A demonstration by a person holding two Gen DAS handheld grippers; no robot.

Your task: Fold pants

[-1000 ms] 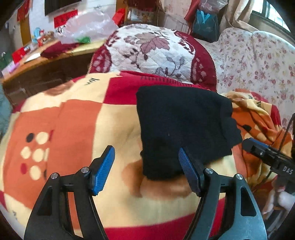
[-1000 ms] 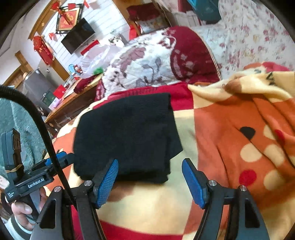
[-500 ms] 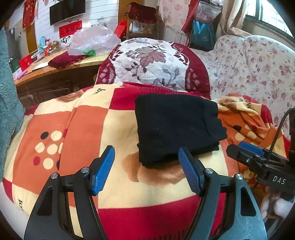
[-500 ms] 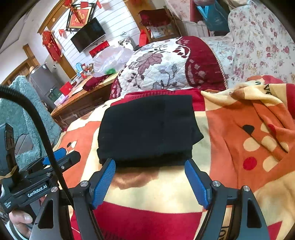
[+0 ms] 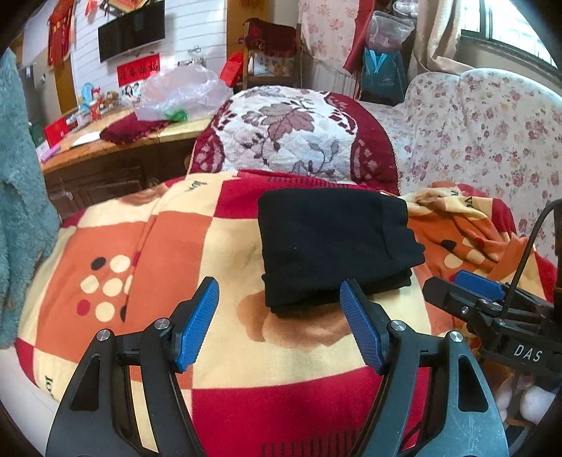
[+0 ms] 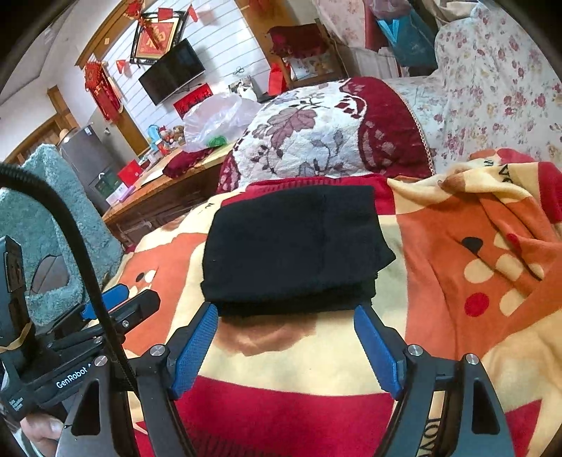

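Black pants (image 5: 333,242) lie folded into a compact, several-layer rectangle on a checked fleece blanket (image 5: 168,239) in red, orange and cream w/ dot motifs; in the left wrist view they sit at abt 1 o'clock from centre, in the right wrist view near centre, just past the tool tips. Folding looks done or nearly so: edges roughly squared, lower layers peeking out at the near and right sides, so at most a small tidy-up seems left. Left tool (image 5: 279,323) is spread wide, holding nothing, blue pads clear of the cloth. Right tool (image 6: 286,348) is likewise wide and empty, pads flanking the near edge of the stack w/o clamping it; whether they brush the fabric can't be told. Beyond the pants at 12 o'clock: a quilted cushion (image 5: 291,137), white leaf pattern w/ dark-red border. At 2 o'clock, a floral-covered sofa (image 5: 491,133). At 10 o'clock, a wooden bench (image 5: 116,154) carrying a clear plastic bag (image 5: 179,91), red cloth and small boxes. Wall-mounted TV (image 5: 131,30) and red hangings at 11 o'clock; teal fuzzy fabric (image 5: 21,182) at 9 o'clock.
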